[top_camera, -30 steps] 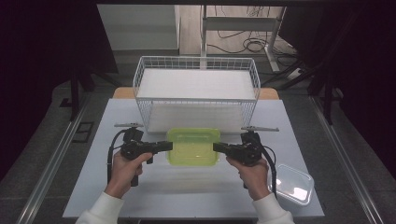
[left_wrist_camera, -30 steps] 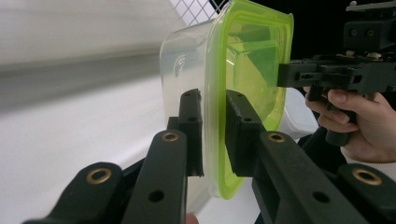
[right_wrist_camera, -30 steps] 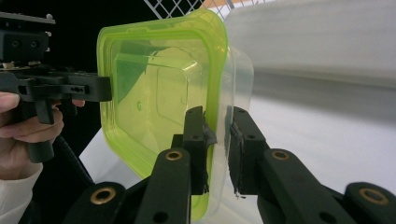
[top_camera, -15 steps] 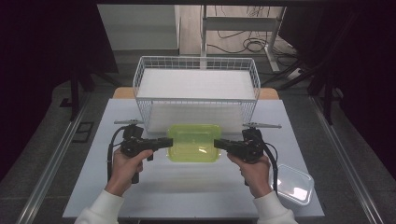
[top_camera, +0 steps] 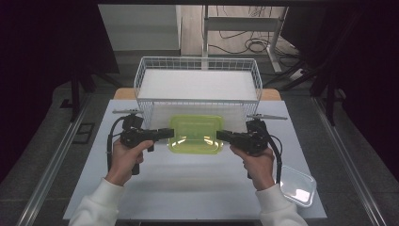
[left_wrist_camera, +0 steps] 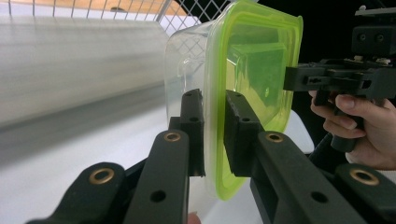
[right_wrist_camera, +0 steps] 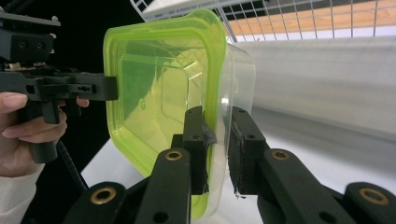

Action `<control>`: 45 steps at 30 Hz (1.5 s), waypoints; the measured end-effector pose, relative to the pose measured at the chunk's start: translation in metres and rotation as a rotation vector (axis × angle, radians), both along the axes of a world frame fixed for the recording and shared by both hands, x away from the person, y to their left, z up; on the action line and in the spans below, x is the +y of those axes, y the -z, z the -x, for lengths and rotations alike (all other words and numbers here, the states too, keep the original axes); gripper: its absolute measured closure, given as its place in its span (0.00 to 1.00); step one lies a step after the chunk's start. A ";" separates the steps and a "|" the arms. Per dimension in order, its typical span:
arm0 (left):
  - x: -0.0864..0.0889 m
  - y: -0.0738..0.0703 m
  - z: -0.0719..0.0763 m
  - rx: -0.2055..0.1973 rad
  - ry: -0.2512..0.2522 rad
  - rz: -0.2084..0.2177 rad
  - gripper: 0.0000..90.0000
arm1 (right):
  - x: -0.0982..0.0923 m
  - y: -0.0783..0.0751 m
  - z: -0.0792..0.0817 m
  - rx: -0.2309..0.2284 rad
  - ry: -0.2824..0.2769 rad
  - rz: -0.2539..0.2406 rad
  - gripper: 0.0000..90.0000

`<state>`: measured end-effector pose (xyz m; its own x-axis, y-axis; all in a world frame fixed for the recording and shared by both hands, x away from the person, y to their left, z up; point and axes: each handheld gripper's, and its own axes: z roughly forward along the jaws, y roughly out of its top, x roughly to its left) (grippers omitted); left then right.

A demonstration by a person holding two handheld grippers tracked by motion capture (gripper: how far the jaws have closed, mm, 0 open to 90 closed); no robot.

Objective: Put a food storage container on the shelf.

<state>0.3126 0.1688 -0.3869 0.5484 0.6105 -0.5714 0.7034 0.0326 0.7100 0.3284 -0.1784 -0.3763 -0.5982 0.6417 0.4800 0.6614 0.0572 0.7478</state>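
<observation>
A clear plastic container with a lime-green lid (top_camera: 195, 133) hangs above the white table between both grippers, just in front of the wire basket (top_camera: 197, 101). My left gripper (top_camera: 165, 133) is shut on the container's left rim; in the left gripper view its pads (left_wrist_camera: 192, 122) pinch the lid edge (left_wrist_camera: 212, 116). My right gripper (top_camera: 224, 137) is shut on the right rim, where its pads (right_wrist_camera: 194, 135) clamp the lid and the clear wall (right_wrist_camera: 219, 126). Each gripper view shows the other gripper (left_wrist_camera: 303, 77) (right_wrist_camera: 100, 86) at the far rim.
The white wire basket holds a white board (top_camera: 197, 84) and stands at the back of the table. A second clear container (top_camera: 297, 186) lies near the table's front right corner. Dark floor, black frames and cables (top_camera: 244, 44) surround the table.
Both hands have lifted the green-lidded container off the table and carried it slightly toward the basket. Both grips stayed the same.
</observation>
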 end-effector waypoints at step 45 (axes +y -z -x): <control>0.010 -0.058 -0.063 -0.001 -0.014 0.009 0.89 | 0.005 -0.057 -0.062 0.011 -0.025 -0.052 0.87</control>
